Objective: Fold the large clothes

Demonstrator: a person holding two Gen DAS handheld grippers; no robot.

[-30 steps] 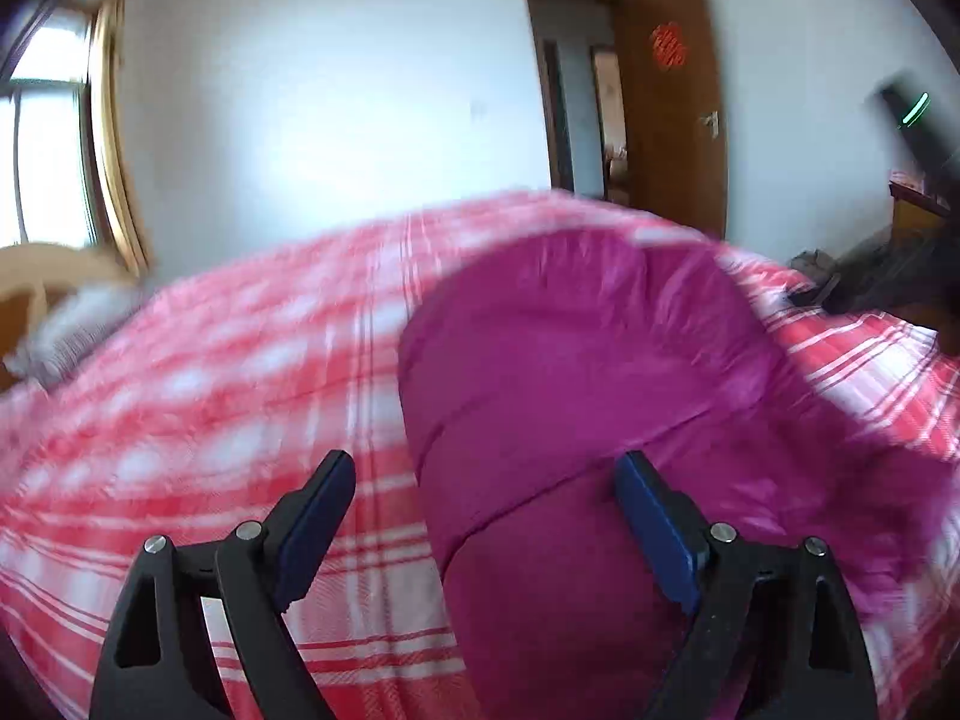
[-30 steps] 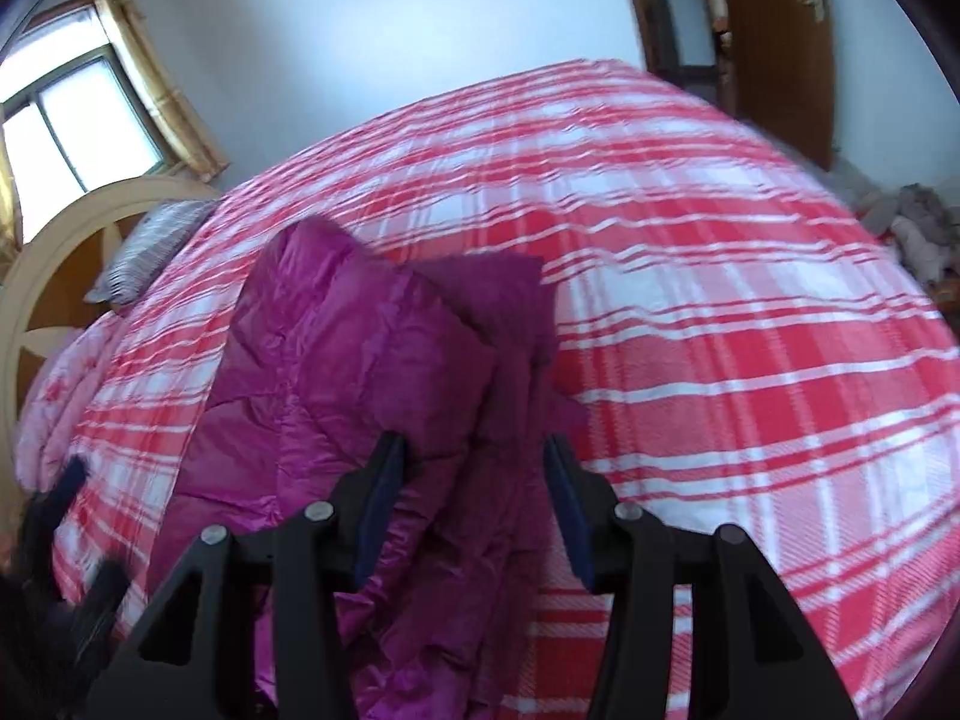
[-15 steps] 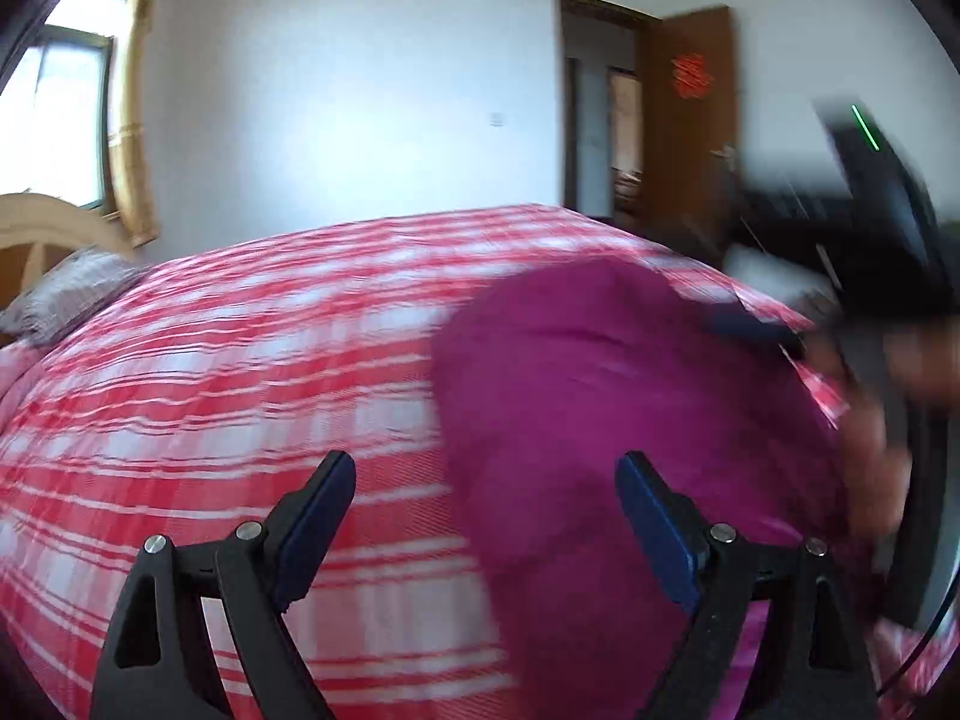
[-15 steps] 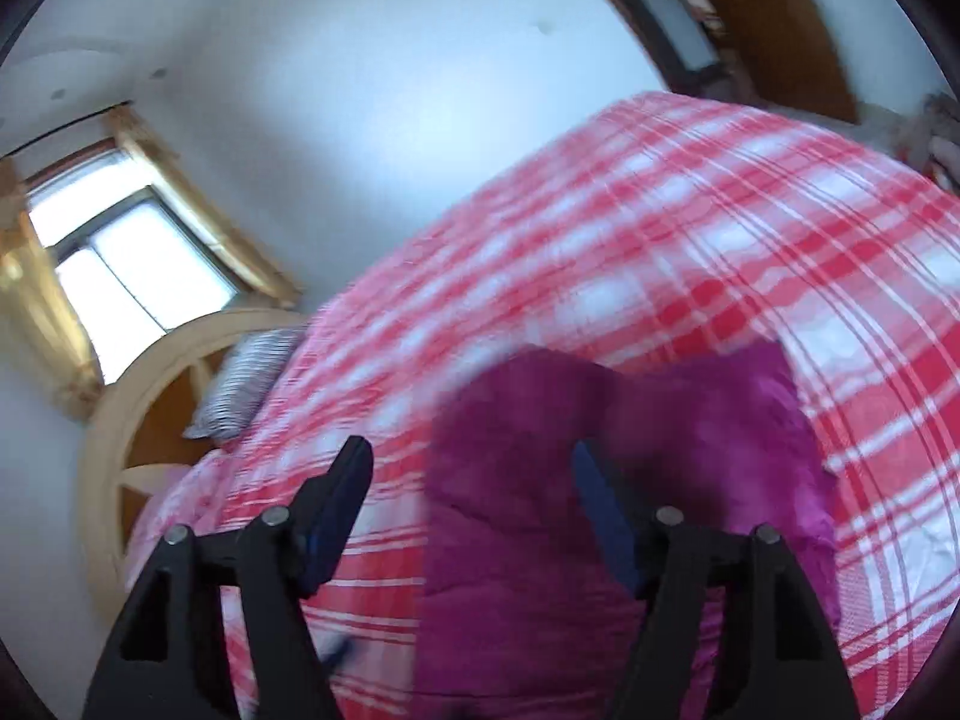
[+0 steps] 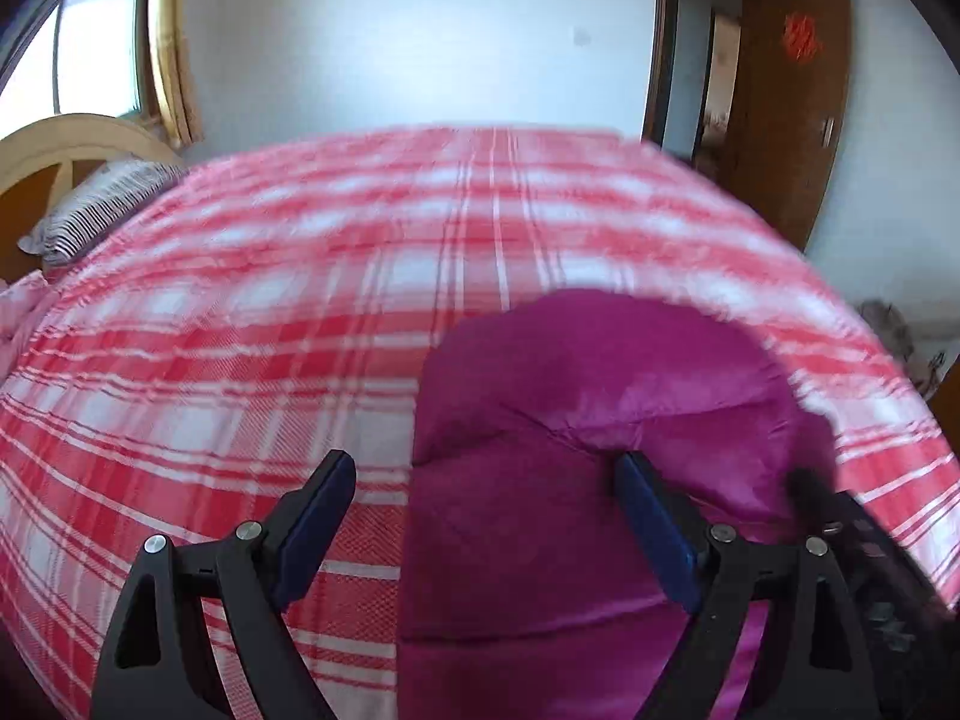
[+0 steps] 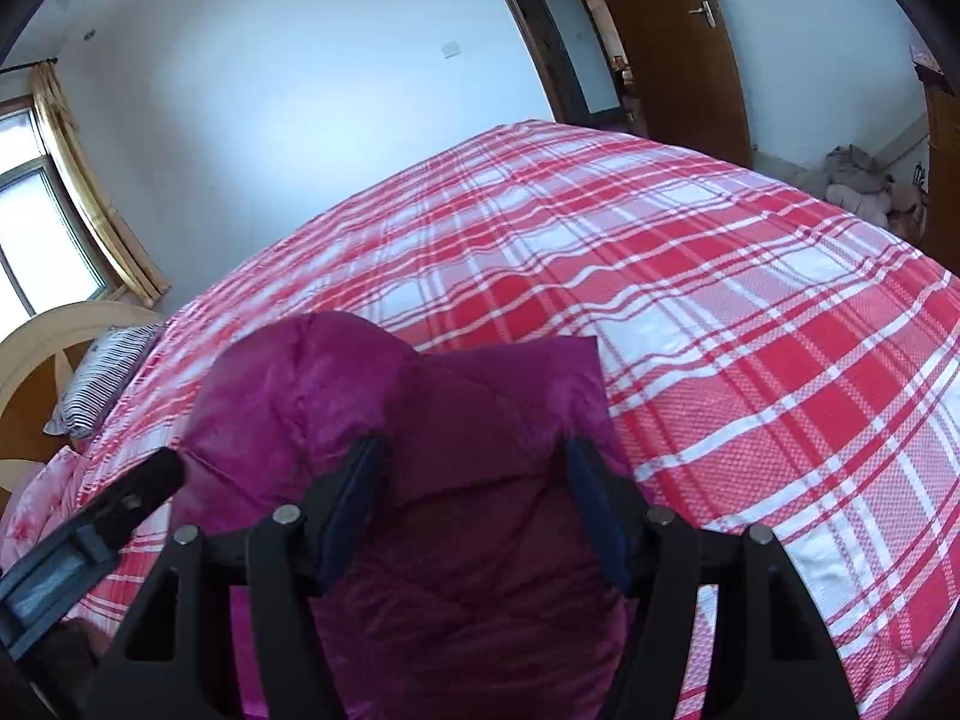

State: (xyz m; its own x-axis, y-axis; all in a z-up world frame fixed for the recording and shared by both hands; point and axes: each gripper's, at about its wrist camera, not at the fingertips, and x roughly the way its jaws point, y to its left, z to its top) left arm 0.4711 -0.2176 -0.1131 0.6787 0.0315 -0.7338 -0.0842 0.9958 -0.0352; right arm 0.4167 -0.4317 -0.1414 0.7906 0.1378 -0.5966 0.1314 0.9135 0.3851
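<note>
A magenta quilted jacket (image 5: 600,420) lies folded in a compact bundle on the red-and-white plaid bed (image 5: 300,276). My left gripper (image 5: 486,510) is open and empty above the bundle's left edge. In the right wrist view the jacket (image 6: 432,420) lies under and ahead of my right gripper (image 6: 474,486), which is open and empty just above it. The left gripper's finger (image 6: 138,480) shows at the lower left of that view. The right gripper (image 5: 840,516) shows dark and blurred at the lower right of the left wrist view.
A striped pillow (image 5: 96,210) and a wooden headboard (image 5: 66,144) are at the bed's left end. A window (image 6: 36,240) with yellow curtains is beyond. A brown door (image 6: 678,42) stands open at the far right. A heap of clothes (image 6: 858,186) lies on the floor.
Both grippers have swung over the bed and come back low over the jacket. The jacket now lies in a tighter folded bundle. Both grippers stay open.
</note>
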